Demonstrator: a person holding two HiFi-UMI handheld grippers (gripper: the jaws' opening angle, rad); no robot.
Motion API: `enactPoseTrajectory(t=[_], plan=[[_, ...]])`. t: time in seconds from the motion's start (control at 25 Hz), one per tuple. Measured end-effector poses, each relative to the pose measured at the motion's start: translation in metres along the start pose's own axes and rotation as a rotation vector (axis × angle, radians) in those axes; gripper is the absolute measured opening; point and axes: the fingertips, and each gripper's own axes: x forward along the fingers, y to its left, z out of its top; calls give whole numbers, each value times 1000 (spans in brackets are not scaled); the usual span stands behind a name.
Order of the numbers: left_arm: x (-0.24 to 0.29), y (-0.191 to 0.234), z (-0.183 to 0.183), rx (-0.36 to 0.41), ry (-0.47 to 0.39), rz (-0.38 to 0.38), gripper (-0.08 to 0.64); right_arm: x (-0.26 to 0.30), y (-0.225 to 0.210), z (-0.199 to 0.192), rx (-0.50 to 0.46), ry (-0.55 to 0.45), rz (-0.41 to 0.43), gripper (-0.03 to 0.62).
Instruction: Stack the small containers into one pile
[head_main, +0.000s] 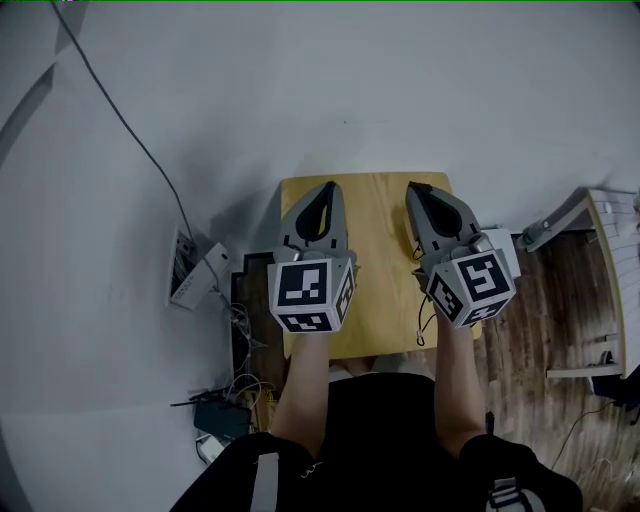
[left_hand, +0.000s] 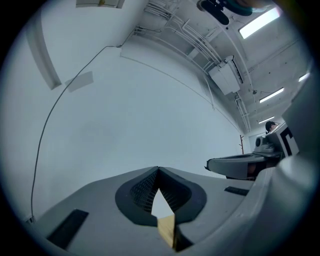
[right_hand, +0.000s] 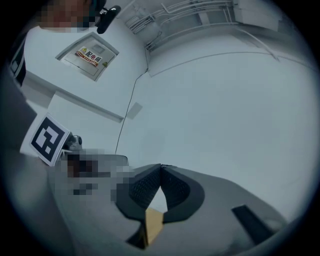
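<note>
Above the small wooden table (head_main: 376, 250), which stands against a white wall (head_main: 300, 80), the left gripper (head_main: 328, 186) and the right gripper (head_main: 415, 187) are held side by side, well apart, with a bare strip of tabletop between them. Both point toward the table's far edge. The left gripper's fingers (left_hand: 145, 187) meet at their tips with nothing between them, and the right gripper's fingers (right_hand: 175, 185) are likewise pressed together and empty; in each gripper view only a sliver of tan wood shows through the gap behind the tips. None of the views shows the small containers, so where they are cannot be told. Each gripper's cube (head_main: 310, 292) carries black-and-white square markers rather than words, and one such marker (right_hand: 47, 140) shows at the left of the right gripper view. High on the wall in that view a white panel (right_hand: 87, 55) bears a red and yellow label with dark characters too small to read surely. The tabletop is narrow, and the two grippers reach almost to its left and right edges. A thin cable (head_main: 130, 130) runs down the wall to a white box (head_main: 195, 270) off the table's left edge, with a tangle of wires (head_main: 235, 390) below it. Dark wood floor (head_main: 530, 320) and a white rack (head_main: 612, 260) lie off the right edge.
</note>
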Motion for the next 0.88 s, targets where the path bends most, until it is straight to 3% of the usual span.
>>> enactPoseTrajectory(t=[0.88], plan=[[45, -59, -28, 28, 77, -34, 3, -8, -56, -41, 100, 50, 36, 3]])
